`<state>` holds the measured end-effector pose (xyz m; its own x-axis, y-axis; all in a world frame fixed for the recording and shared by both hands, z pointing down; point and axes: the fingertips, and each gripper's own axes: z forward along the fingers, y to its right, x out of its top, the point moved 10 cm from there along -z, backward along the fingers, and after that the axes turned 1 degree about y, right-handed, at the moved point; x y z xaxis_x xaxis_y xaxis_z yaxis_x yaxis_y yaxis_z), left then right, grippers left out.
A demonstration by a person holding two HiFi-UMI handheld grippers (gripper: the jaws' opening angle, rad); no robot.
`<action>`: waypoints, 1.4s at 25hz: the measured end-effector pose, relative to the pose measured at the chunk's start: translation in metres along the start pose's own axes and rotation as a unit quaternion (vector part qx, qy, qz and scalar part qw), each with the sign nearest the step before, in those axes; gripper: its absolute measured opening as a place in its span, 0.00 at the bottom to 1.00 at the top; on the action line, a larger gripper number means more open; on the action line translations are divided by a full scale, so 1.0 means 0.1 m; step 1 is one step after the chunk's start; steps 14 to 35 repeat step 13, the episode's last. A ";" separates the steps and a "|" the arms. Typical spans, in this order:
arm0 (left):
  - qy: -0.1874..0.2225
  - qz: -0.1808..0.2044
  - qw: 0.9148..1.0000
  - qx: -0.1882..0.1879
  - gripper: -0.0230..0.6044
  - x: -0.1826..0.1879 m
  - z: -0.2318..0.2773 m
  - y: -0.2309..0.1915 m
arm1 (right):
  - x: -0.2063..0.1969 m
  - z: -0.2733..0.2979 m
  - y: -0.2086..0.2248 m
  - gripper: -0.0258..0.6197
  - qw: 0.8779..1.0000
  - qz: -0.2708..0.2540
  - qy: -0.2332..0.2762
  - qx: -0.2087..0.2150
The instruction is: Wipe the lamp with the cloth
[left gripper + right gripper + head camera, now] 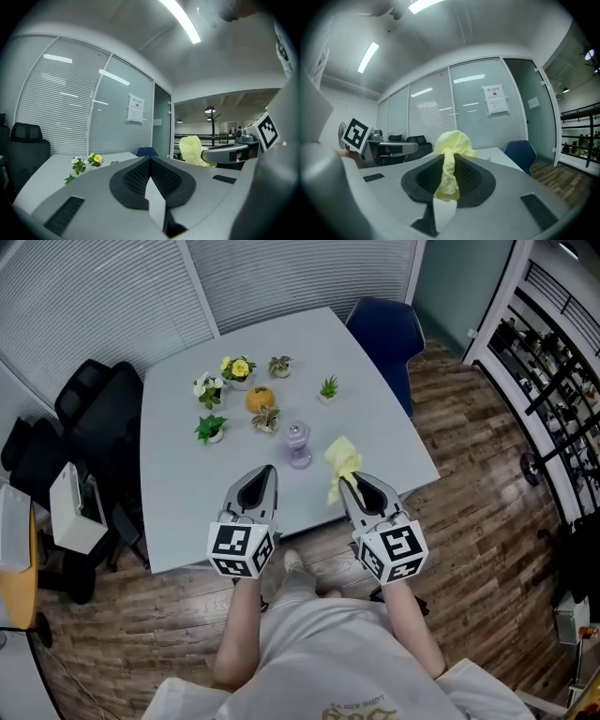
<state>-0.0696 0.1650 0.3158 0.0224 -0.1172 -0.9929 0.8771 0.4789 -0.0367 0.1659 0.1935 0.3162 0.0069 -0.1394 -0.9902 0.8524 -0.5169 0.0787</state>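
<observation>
Grey, smooth-shelled, our left gripper [268,471] has its jaws pressed together on nothing, at the near edge of the pale flat surface [178,484]. Right of it we see the small rounded lilac lamp [298,444], upright. Nearby, the soft crumpled yellow cloth [341,458] hangs pinched in our right gripper [346,483].

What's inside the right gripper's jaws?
A yellow cloth, pinched in the shut jaws of the right gripper. Its bunched end sticks out past the tips, and a strip runs back between the jaws. The part squeezed flat there is covered.
</observation>
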 end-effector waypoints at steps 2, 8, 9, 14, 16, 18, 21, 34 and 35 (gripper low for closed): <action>0.001 0.001 1.000 0.000 0.04 0.00 -0.02 -0.01 | 0.00 0.00 -0.02 0.15 1.000 0.000 0.002 0.000; 0.003 0.004 1.000 0.001 0.04 0.03 -0.05 -0.04 | 0.01 0.03 -0.06 0.15 1.000 -0.001 0.005 0.004; 0.003 0.004 1.000 0.001 0.04 0.03 -0.05 -0.05 | 0.01 0.03 -0.06 0.15 1.000 -0.001 0.005 0.004; 0.002 0.004 1.000 0.002 0.04 0.05 -0.04 -0.06 | 0.03 0.06 -0.05 0.15 1.000 0.002 0.006 0.006; 0.002 0.004 1.000 0.002 0.04 0.05 -0.04 -0.06 | 0.03 0.06 -0.05 0.15 1.000 0.002 0.006 0.006; 0.002 0.004 1.000 0.002 0.04 0.05 -0.04 -0.06 | 0.03 0.06 -0.05 0.15 1.000 0.002 0.006 0.006; 0.002 0.004 1.000 0.002 0.04 0.05 -0.04 -0.06 | 0.03 0.06 -0.05 0.15 1.000 0.002 0.006 0.006; 0.002 0.004 1.000 0.002 0.04 0.05 -0.04 -0.06 | 0.03 0.06 -0.05 0.15 1.000 0.002 0.006 0.006; 0.002 0.004 1.000 0.002 0.04 0.05 -0.04 -0.06 | 0.03 0.06 -0.05 0.15 1.000 0.002 0.006 0.006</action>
